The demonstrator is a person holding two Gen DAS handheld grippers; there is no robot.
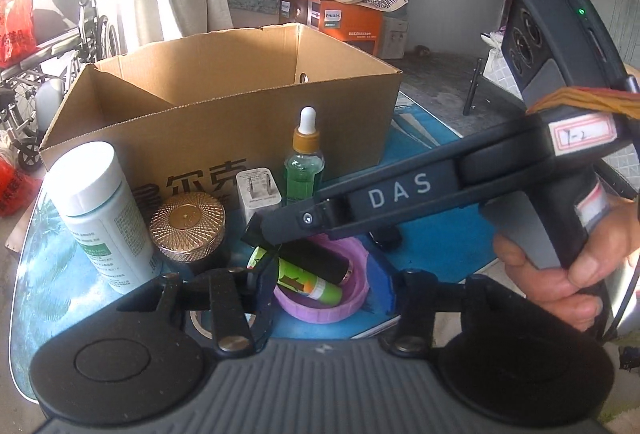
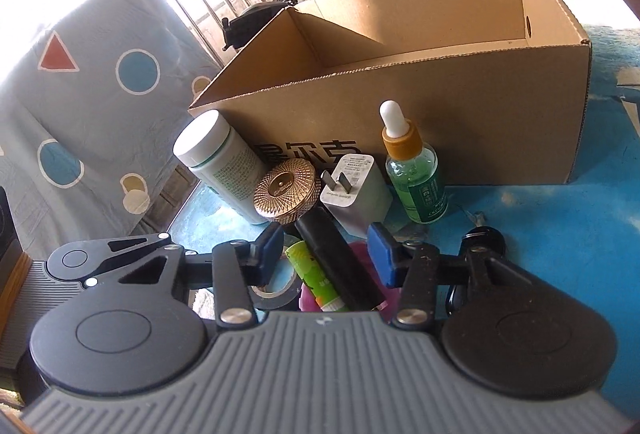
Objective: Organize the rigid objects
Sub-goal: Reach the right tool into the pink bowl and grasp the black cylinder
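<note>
- The cardboard box [image 1: 352, 114] stands open at the far side of the desk [image 1: 440, 246], probably where everything is meant to go.
- White bottle [image 1: 100, 210], gold-lidded jar [image 1: 188, 226], charger [image 1: 258, 194] and dropper bottle [image 1: 304, 170] wait in a row against its near wall.
- A black tube [image 2: 340, 266] and a green tube [image 1: 308, 280] lie in the purple dish [image 1: 356, 262], nearest of all.
- The right gripper [image 2: 325, 254] straddles the black tube with its pads apart and a gap on each side, lined up to pinch it.
- The left gripper [image 1: 322, 288] brackets the dish, perhaps to steady it. I cannot tell whether it presses on anything.
</note>
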